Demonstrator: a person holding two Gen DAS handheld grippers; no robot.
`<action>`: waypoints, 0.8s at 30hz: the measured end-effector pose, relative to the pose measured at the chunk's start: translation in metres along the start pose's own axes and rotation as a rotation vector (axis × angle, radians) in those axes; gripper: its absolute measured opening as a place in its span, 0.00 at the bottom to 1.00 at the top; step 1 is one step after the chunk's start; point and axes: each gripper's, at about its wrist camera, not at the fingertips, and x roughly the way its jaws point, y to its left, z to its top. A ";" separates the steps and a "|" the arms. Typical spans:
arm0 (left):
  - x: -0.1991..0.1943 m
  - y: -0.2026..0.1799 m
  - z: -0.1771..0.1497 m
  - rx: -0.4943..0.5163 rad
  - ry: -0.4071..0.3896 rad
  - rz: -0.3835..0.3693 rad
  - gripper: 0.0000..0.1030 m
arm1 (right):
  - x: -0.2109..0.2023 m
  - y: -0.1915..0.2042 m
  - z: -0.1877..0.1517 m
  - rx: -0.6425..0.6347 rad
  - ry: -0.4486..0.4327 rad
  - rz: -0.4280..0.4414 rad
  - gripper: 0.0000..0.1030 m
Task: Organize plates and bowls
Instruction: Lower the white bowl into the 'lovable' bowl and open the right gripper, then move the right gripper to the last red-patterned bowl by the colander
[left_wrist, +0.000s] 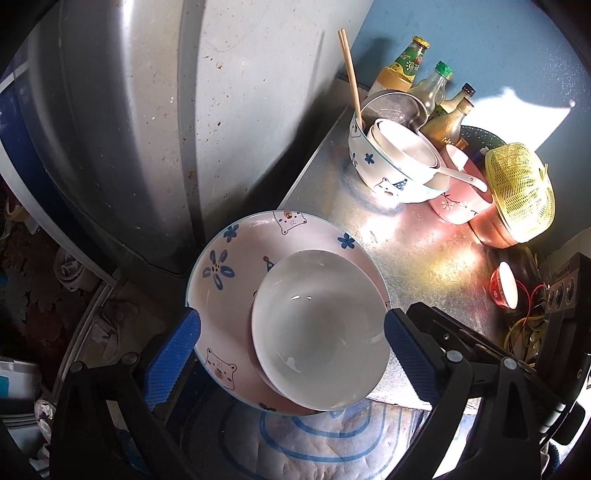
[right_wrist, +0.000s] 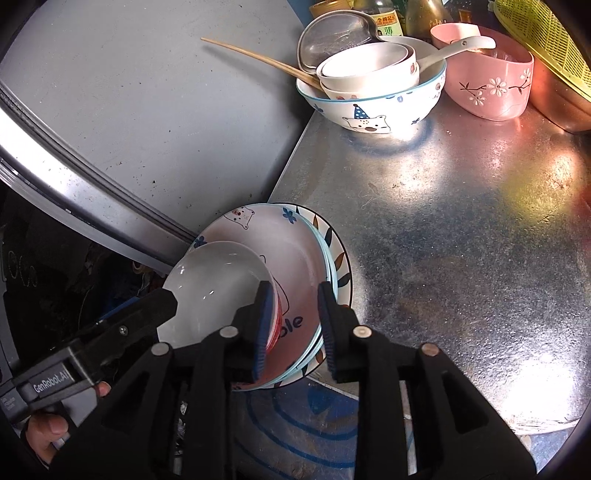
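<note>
At near-left worktop (right_wrist: 461, 221) edge, white bowl (left_wrist: 317, 328) sits on plate stack (right_wrist: 295, 251), between wide-open left gripper (left_wrist: 291, 354) jaws; half-open right gripper (right_wrist: 293, 325) straddles the stack's near rim, gripping nothing.

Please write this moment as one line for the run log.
left gripper: open around white bowl | right gripper: open at plate stack rim | bowl: on bear plate | stack: counter corner

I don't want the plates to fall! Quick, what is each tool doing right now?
Left tool: open, straddling the white bowl, holding nothing.
Right tool: open around the plate stack's edge, not gripping it.
</note>
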 end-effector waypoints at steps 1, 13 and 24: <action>0.000 0.000 0.000 0.002 0.001 0.009 0.99 | -0.002 -0.003 -0.001 0.009 -0.008 -0.001 0.67; 0.004 -0.021 -0.002 0.045 0.004 0.028 0.99 | -0.031 -0.038 -0.002 0.078 -0.060 -0.055 0.99; 0.011 -0.065 -0.001 0.120 0.015 0.001 0.99 | -0.069 -0.073 0.001 0.139 -0.124 -0.069 0.99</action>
